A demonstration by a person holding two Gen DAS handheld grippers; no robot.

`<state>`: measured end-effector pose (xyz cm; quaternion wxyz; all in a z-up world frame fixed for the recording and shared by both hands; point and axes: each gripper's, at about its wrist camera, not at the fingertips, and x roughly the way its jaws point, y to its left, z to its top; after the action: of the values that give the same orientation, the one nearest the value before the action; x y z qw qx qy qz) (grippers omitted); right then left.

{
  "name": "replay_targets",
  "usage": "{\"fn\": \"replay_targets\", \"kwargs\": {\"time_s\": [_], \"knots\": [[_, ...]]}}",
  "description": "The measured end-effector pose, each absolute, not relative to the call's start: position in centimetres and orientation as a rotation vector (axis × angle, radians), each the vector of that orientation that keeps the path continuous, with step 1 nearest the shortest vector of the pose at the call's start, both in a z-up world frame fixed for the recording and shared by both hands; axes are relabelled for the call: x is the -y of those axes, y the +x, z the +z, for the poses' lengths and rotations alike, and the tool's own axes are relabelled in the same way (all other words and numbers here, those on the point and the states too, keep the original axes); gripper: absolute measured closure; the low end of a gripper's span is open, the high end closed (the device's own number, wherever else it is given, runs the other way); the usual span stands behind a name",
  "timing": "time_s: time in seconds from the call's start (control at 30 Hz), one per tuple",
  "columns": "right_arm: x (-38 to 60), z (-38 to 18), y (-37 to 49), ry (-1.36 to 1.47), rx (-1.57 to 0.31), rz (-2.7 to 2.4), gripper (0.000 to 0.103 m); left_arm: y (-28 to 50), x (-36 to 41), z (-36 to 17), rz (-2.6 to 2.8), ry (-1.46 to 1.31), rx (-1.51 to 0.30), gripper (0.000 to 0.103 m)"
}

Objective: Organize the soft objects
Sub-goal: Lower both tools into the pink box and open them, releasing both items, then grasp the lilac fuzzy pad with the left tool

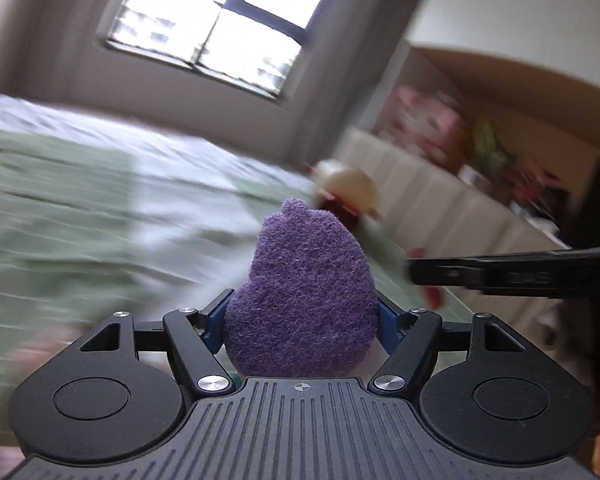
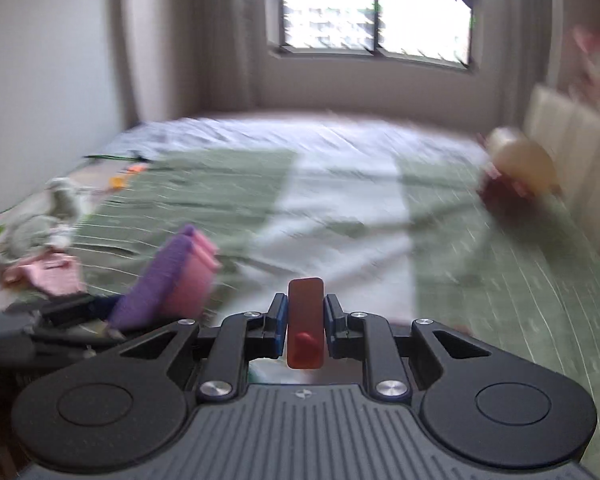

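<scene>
My left gripper (image 1: 301,312) is shut on a purple and pink sponge (image 1: 300,296), held above the bed; the sponge also shows at the lower left of the right wrist view (image 2: 168,276). My right gripper (image 2: 305,320) is shut on a flat red soft piece (image 2: 305,328), held upright between the blue pads. The right gripper shows as a dark bar at the right of the left wrist view (image 1: 516,276). A cream and dark red plush toy (image 2: 520,168) lies on the bed by the headboard, also in the left wrist view (image 1: 352,188). Both views are blurred.
A green and white striped bedspread (image 2: 340,208) covers the bed. A pile of grey and pink soft things (image 2: 40,240) lies at its left edge. A cream padded headboard (image 2: 572,152) runs along the right. A shelf with blurred pink and green items (image 1: 452,132) stands behind it.
</scene>
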<state>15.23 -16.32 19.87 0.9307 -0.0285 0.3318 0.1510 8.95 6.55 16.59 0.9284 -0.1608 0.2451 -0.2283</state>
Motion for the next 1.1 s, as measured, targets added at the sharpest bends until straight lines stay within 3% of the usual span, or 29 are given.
{"fn": "replay_targets", "kwargs": {"time_s": [0.07, 0.2, 0.27, 0.33, 0.43, 0.57, 0.83, 1.1], "knots": [[19.4, 18.2, 16.9, 0.012, -0.724, 0.276, 0.078, 11.6, -1.8, 14.1, -0.576, -0.334, -0.562, 0.027], [23.4, 15.8, 17.5, 0.035, -0.700, 0.222, 0.053, 15.6, 6.3, 7.9, -0.544, -0.185, -0.795, 0.027], [24.9, 15.3, 16.8, 0.029, -0.676, 0.217, 0.049, 15.3, 10.0, 6.7, -0.395, 0.101, -0.737, 0.028], [26.2, 14.9, 15.9, 0.025, -0.658, 0.224, 0.047, 15.2, 11.3, 6.3, -0.360, 0.208, -0.688, 0.029], [27.0, 14.2, 14.8, 0.022, -0.640, 0.209, 0.041, 15.8, 8.4, 7.2, -0.485, -0.016, -0.704, 0.029], [27.3, 13.1, 14.2, 0.059, -0.653, 0.191, 0.041, 14.4, 4.8, 9.3, -0.461, -0.146, -0.632, 0.030], [22.6, 11.2, 10.2, 0.004, -0.615, 0.248, 0.037, 5.7, -8.3, 12.3, -0.211, -0.093, -0.434, 0.030], [11.8, 7.3, 5.2, -0.069, -0.547, 0.381, 0.033, 0.2, -19.7, 6.3, -0.050, -0.232, -0.476, 0.031]]}}
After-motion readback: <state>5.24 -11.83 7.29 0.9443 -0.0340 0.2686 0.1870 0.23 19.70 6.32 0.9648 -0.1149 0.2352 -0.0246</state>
